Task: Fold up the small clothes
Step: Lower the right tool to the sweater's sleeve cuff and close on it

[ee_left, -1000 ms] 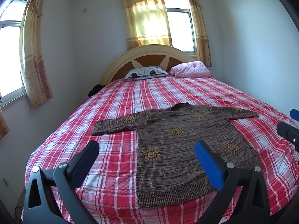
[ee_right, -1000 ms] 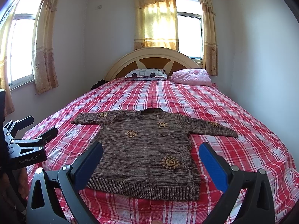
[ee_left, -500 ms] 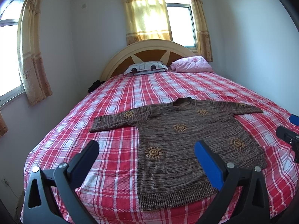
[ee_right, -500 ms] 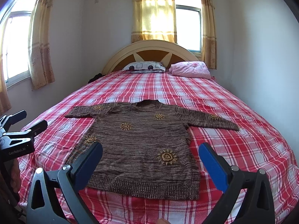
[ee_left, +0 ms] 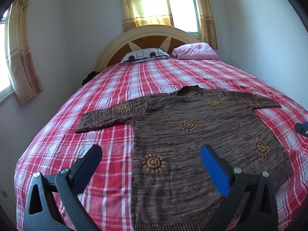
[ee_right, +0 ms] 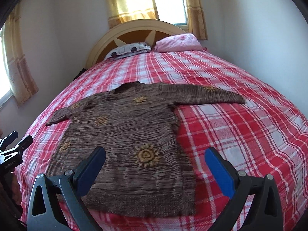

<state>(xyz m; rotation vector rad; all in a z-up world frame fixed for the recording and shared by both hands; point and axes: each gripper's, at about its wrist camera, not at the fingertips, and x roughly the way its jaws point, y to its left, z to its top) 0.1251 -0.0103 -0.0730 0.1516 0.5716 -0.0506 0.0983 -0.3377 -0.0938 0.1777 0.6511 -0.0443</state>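
A brown knit sweater [ee_left: 192, 134] [ee_right: 123, 134] with yellow sun motifs lies flat on the bed, face up, both sleeves spread out, hem toward me. My left gripper [ee_left: 152, 159] hovers open over the sweater's lower left part, nothing between its fingers. My right gripper [ee_right: 154, 161] hovers open above the lower right part of the sweater, also empty. In the right wrist view the left gripper [ee_right: 15, 146] shows at the left edge. A tip of the right gripper [ee_left: 303, 129] shows at the right edge of the left wrist view.
The bed [ee_left: 115, 88] [ee_right: 250, 134] has a red and white plaid cover. At the headboard [ee_left: 150, 36] lie a patterned pillow [ee_left: 146, 54] and a pink pillow [ee_left: 194, 51]. Walls close in on both sides; curtained windows stand behind and to the left.
Both grippers have moved forward and tilted down toward the sweater, which now looms larger in both views. The sweater itself has not moved.
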